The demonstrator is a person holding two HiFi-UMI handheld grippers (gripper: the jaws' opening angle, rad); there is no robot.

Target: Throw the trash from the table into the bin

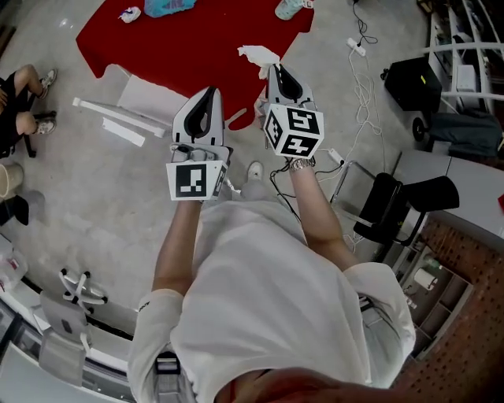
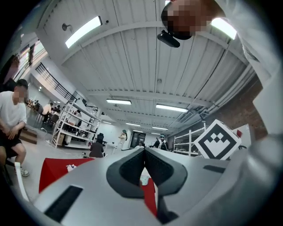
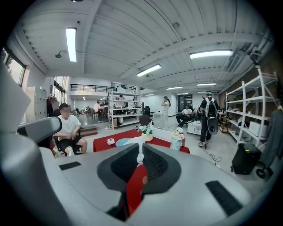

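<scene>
Grey concrete floor [image 1: 110, 197] fills most of the head view. A red table [image 1: 197, 47] stands at the top, and white panels [image 1: 134, 106] lie on the floor beside it. The person's white shirt [image 1: 268, 299] takes up the lower middle, with both tools held out in the air ahead of it. The right gripper [image 1: 272, 69] is clamped on a crumpled white paper [image 1: 258, 55], which sticks out past its tips and shows against the table's near edge (its own view shows a white strip pinched between the pads). The left gripper [image 1: 211, 93] is just beside it, jaws closed together on nothing. A blue bundle [image 1: 168, 6] and a small white scrap [image 1: 130, 14] lie on the table's far side.
</scene>
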